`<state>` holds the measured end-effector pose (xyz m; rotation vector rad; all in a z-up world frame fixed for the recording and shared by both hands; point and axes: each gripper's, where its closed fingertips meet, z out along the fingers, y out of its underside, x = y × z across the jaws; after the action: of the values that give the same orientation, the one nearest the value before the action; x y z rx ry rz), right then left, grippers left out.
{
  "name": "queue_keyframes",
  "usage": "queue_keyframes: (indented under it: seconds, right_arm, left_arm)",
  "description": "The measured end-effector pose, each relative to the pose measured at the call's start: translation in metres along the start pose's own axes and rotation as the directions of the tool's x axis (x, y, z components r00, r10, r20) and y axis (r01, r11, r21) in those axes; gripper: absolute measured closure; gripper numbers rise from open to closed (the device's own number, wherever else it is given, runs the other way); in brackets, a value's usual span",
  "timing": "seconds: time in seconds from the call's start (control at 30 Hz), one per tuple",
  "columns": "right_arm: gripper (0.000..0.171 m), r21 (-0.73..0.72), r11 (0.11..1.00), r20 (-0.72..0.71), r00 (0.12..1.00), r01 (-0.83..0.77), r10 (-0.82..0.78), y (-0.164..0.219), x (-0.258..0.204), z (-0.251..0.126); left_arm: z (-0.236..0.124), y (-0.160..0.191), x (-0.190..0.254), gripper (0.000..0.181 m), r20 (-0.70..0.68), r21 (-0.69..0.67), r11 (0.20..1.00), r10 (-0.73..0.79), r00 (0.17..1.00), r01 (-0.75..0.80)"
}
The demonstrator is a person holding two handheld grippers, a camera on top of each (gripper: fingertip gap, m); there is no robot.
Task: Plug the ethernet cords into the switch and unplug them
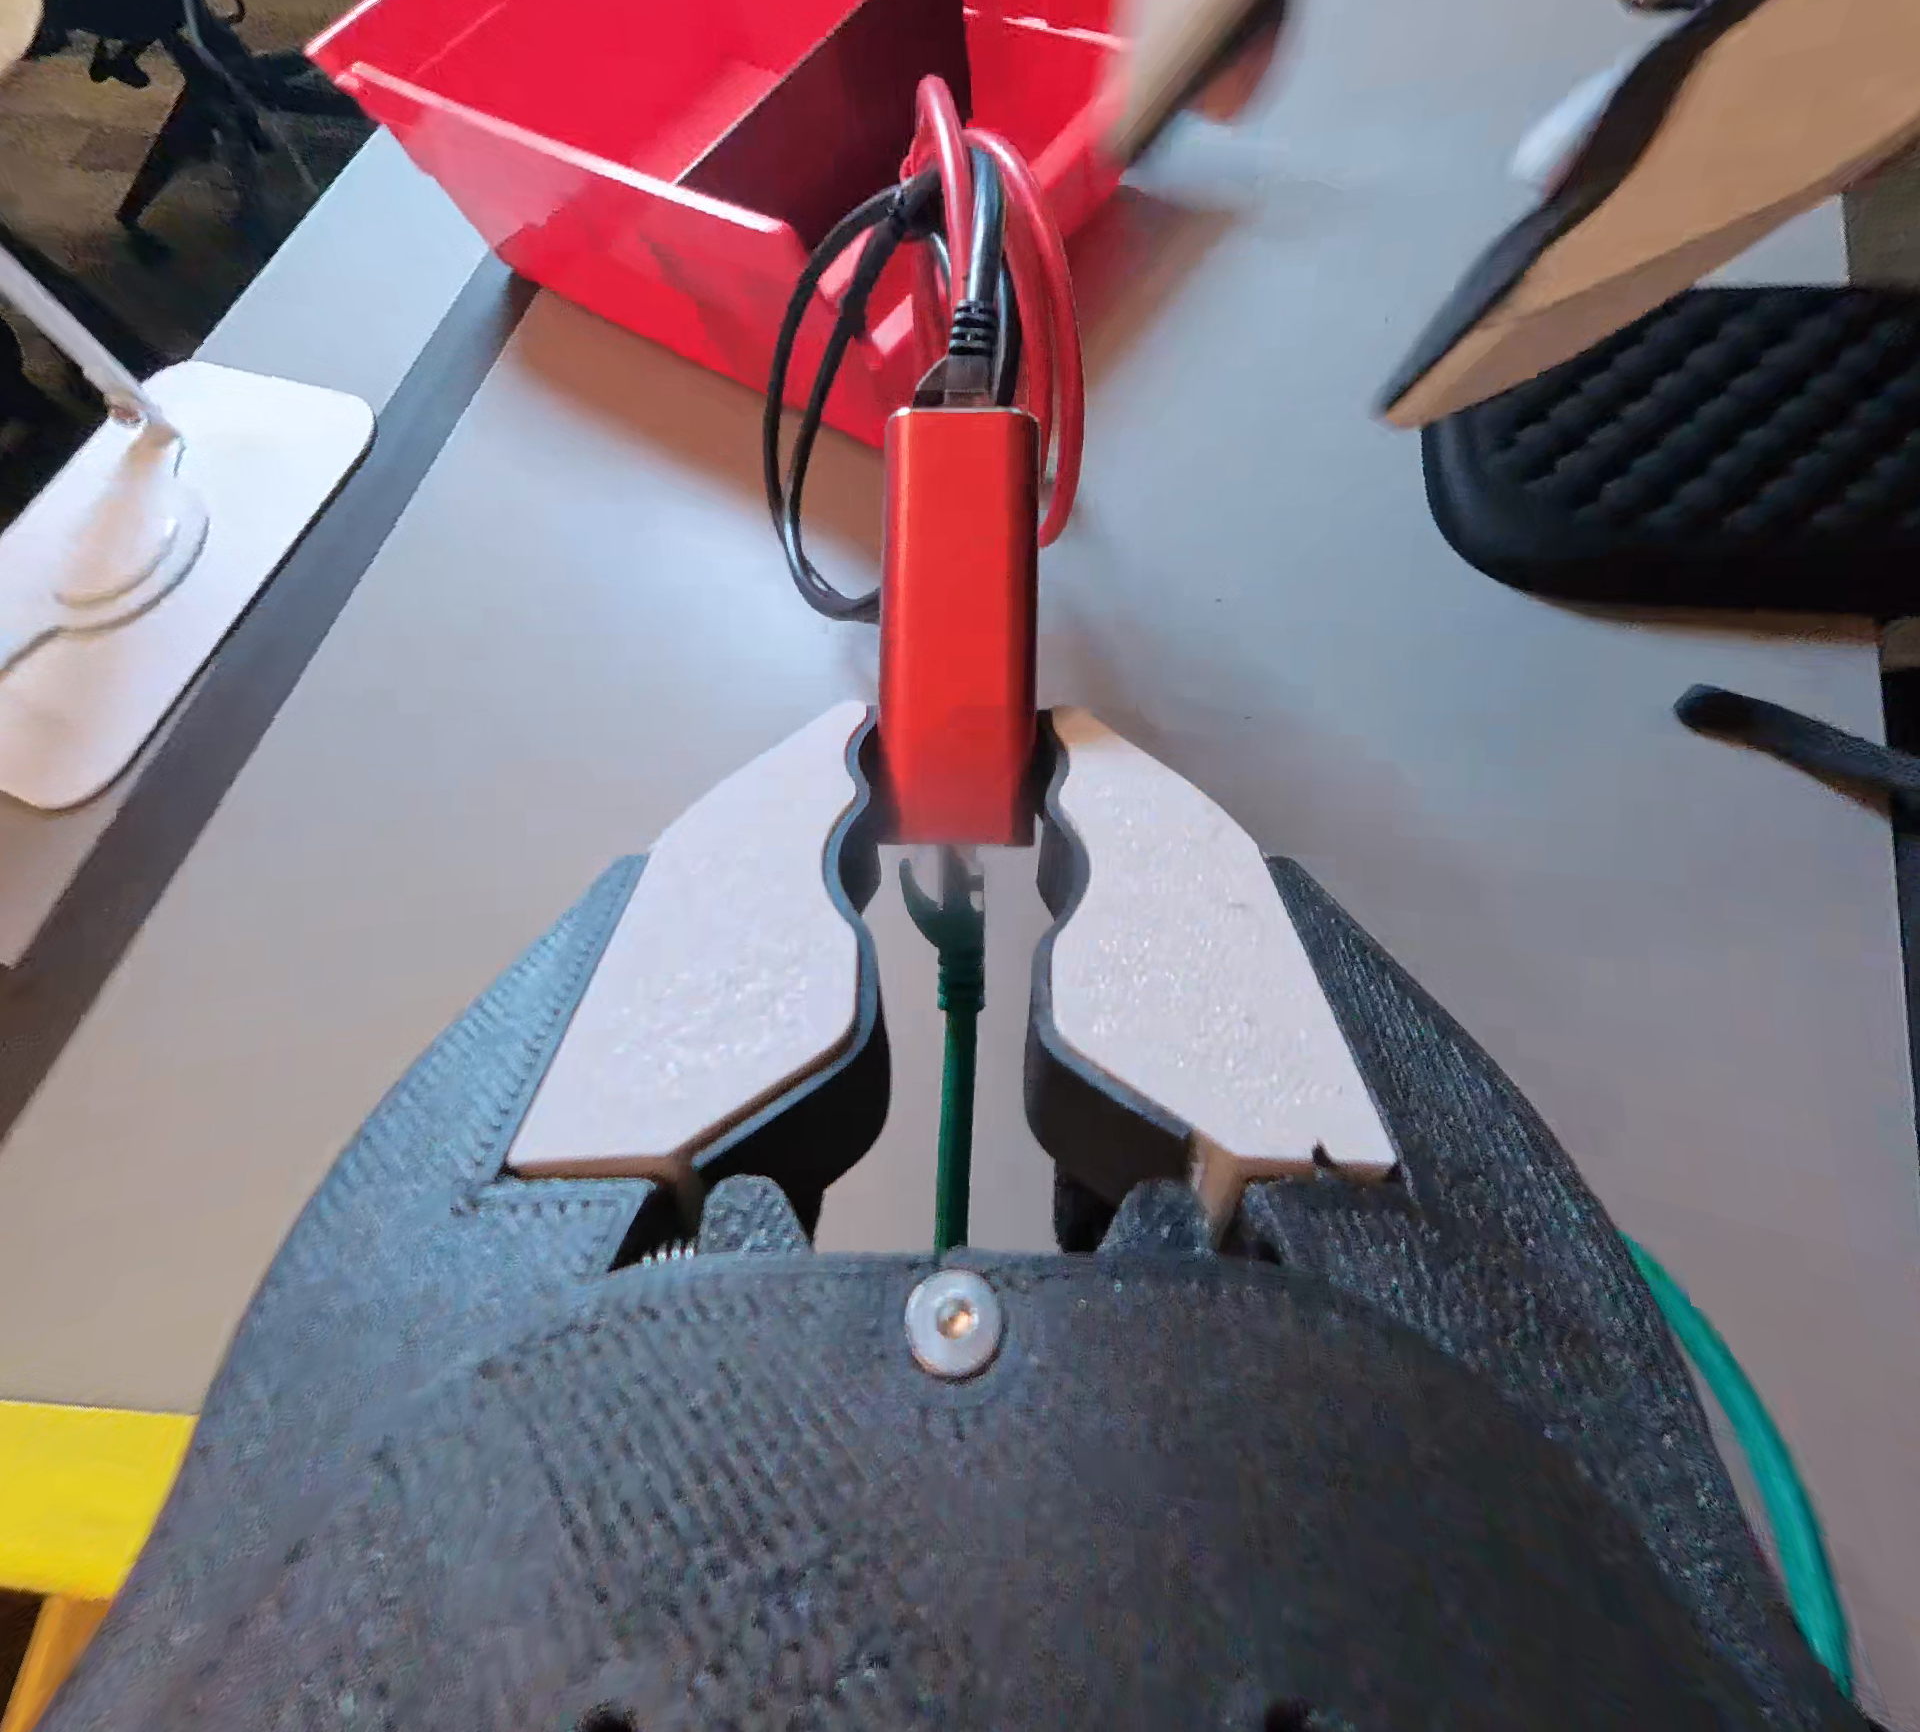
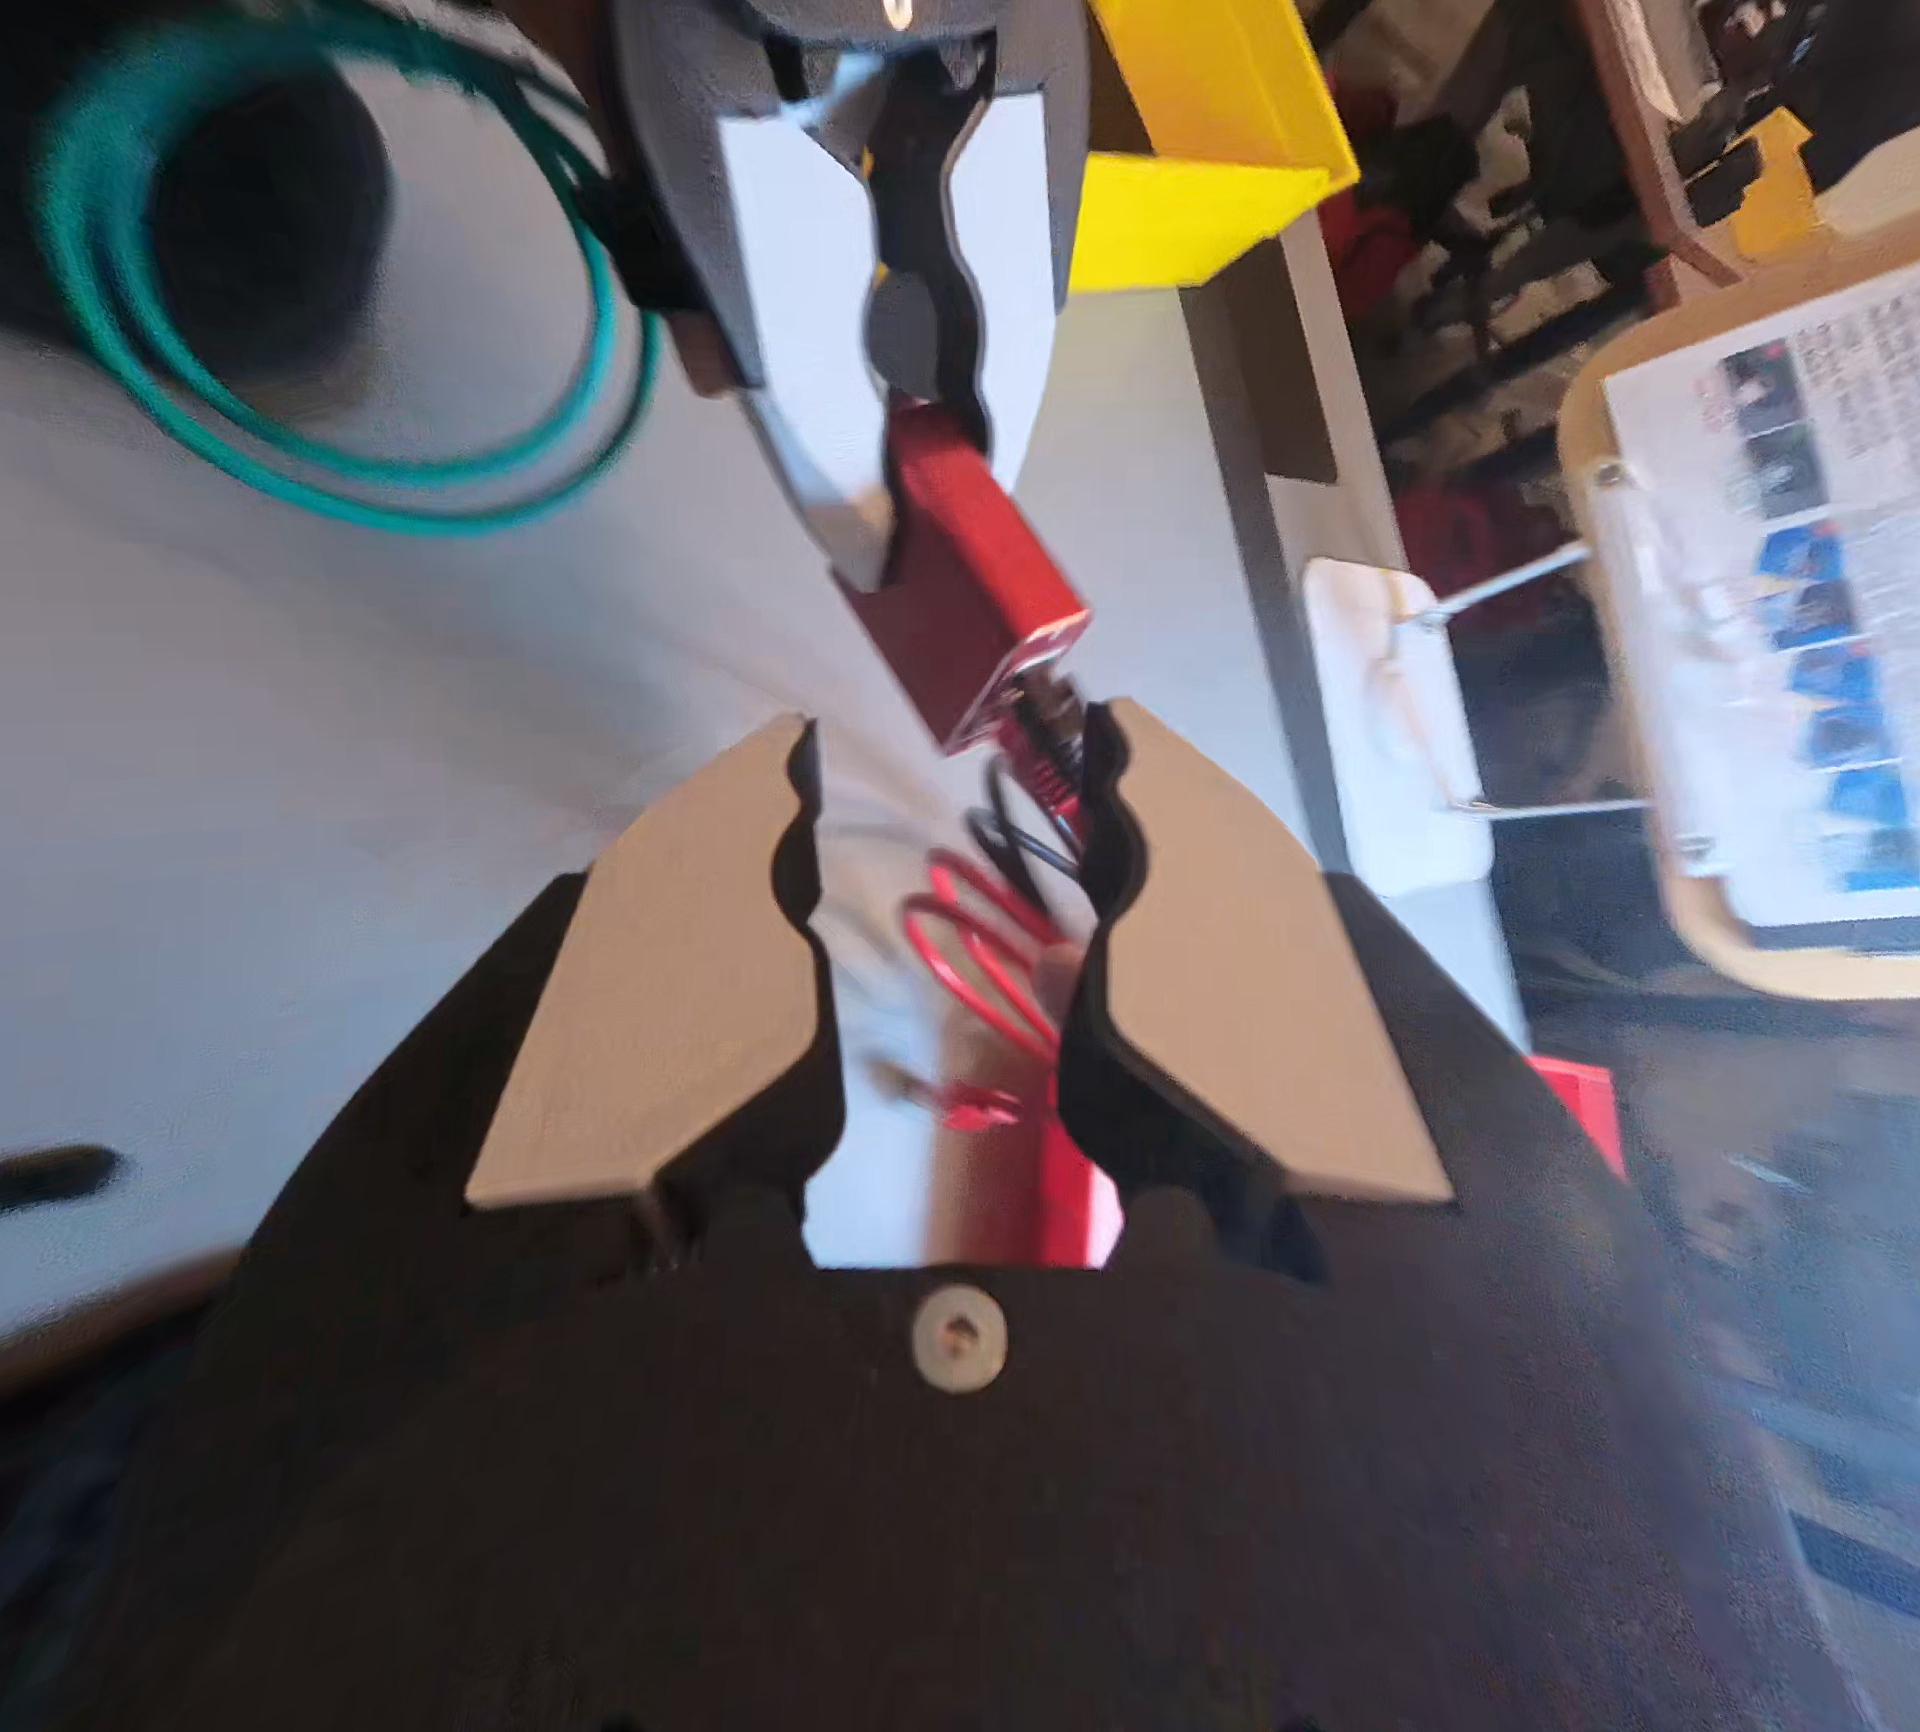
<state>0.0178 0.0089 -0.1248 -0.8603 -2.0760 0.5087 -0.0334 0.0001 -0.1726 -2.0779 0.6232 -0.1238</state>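
Note:
My left gripper (image 1: 958,726) is shut on a red metal switch (image 1: 958,602) and holds it above the grey table. A green ethernet cord (image 1: 956,1017) is plugged into the switch's near end. A black cord (image 1: 971,332) and a looped red cord (image 1: 1055,300) hang from its far end. In the right wrist view, my right gripper (image 2: 958,721) is open and empty, with its tips just short of the switch (image 2: 977,602) and its black plug (image 2: 1049,726). The red cord (image 2: 977,944) hangs between my fingers. My left gripper (image 2: 914,477) faces me. The green cord (image 2: 343,311) coils at the left.
A red bin (image 1: 644,51) with a dark divider stands behind the switch. A white lamp base (image 1: 156,560) sits at the table's left edge and a black chair (image 1: 1683,456) at the right. The right gripper's blurred fingers (image 1: 1662,207) show at top right. A yellow bin (image 2: 1195,124) stands behind the left gripper. The gap from one gripper's tips to the other's is roughly 8 cm.

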Motion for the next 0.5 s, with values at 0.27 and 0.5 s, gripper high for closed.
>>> queue_keyframes:
  seconds: [0.27,0.5]
  right_arm:
    - [0.144,-0.153,0.958,0.251,0.947,0.244,-0.201,0.002,0.003,0.023]
    - [0.145,0.542,0.813,0.224,0.969,-0.212,0.104,-0.05,0.05,-0.06]
  left_arm:
    - [-0.026,-0.05,0.024,0.153,0.046,0.131,0.972,0.19,0.981,-0.195]
    - [-0.215,-0.081,-0.065,0.159,-0.264,0.803,0.506,-0.171,0.949,0.315]
